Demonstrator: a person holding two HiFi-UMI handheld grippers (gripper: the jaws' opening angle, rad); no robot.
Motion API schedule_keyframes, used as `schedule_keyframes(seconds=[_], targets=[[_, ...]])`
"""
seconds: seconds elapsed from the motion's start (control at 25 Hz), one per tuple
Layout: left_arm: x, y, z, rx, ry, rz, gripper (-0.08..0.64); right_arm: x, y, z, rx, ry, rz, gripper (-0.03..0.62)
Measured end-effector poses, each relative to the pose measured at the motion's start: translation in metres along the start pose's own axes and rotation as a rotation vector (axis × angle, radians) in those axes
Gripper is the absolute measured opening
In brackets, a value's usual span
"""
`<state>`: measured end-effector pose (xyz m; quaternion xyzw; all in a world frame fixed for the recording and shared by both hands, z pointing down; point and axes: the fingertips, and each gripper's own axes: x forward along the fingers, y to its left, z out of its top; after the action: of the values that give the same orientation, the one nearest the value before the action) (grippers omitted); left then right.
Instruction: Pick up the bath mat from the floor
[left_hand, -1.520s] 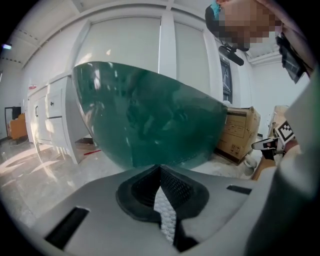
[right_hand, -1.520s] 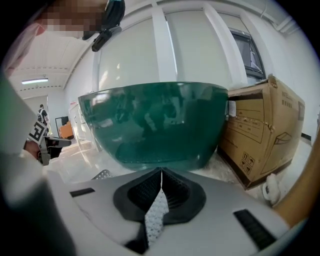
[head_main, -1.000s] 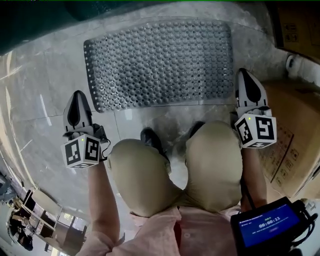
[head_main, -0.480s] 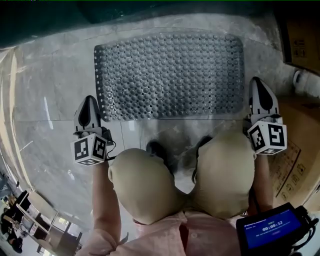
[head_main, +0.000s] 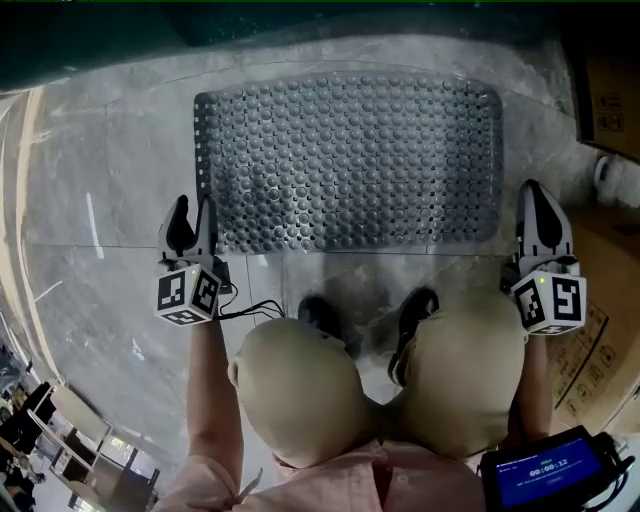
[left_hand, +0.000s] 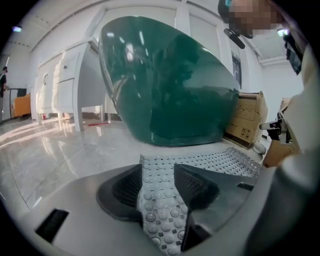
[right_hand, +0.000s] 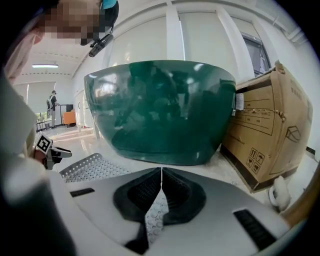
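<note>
To the left of the bath mat (head_main: 350, 160) I had open floor (head_main: 100, 200), glossy marbled stone with nothing on it as far as the picture's edge. My left gripper (head_main: 194, 206) sat at the mat's near left corner. Its jaws had just been opening and stood spread, and the corner lay in the gap between them with the pads clear of it. The mat was flat on the floor, a grey rubbery rectangle with rounded corners, covered in rows of small round bumps and holes. Along its far edge stood the dark green tub (left_hand: 165, 85), smooth and curved, which shut off any room beyond. On the near side my knees (head_main: 300, 390) and dark shoes (head_main: 415, 320) crowded the strip of floor just short of the mat. My right gripper (head_main: 533, 192) was at the mat's near right corner, jaws pressed together at the tips, with a bit of bumpy mat showing below them. Right of the mat, brown cardboard boxes (right_hand: 270, 130) stood close by, leaving only a narrow lane of floor.
</note>
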<state>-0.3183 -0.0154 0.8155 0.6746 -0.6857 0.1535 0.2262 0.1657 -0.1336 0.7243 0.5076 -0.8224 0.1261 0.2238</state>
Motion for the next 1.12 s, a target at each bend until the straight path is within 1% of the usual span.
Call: schedule_keyframes(seconds=[0.04,0.16,0.36,0.52,0.76,0.88,0.96,1.0,1.04,1.12], targets=[[0.003,0.002,-0.004,-0.016,0.003,-0.006,0.189,0.000,0.001,0.001,0.001,-0.002,-0.003,0.018],[0.008,0.010,-0.012,-0.044,0.012,-0.006,0.206,0.002,0.003,0.008,0.001,-0.011,-0.006,0.018],[0.012,0.016,-0.030,-0.058,0.048,-0.006,0.207,-0.001,-0.003,0.006,0.007,-0.002,-0.024,0.018],[0.013,0.019,-0.050,-0.079,0.087,-0.015,0.207,0.000,-0.001,0.005,0.000,0.005,-0.021,0.018],[0.014,0.038,-0.076,-0.148,0.127,0.048,0.207,0.001,0.001,0.005,0.004,0.007,-0.012,0.018],[0.017,0.041,-0.084,-0.179,0.141,0.050,0.206,0.001,0.002,0.004,-0.004,0.009,-0.004,0.018],[0.018,0.041,-0.091,-0.179,0.157,0.047,0.205,0.001,0.002,0.003,-0.009,0.012,-0.003,0.018],[0.019,0.042,-0.095,-0.180,0.164,0.050,0.188,0.001,0.002,0.002,-0.008,0.014,-0.006,0.018],[0.019,0.044,-0.097,-0.185,0.168,0.056,0.152,0.001,0.001,0.001,-0.006,0.015,-0.009,0.018],[0.017,0.047,-0.102,-0.222,0.168,0.067,0.086,0.000,0.000,0.000,-0.002,0.017,-0.016,0.018]])
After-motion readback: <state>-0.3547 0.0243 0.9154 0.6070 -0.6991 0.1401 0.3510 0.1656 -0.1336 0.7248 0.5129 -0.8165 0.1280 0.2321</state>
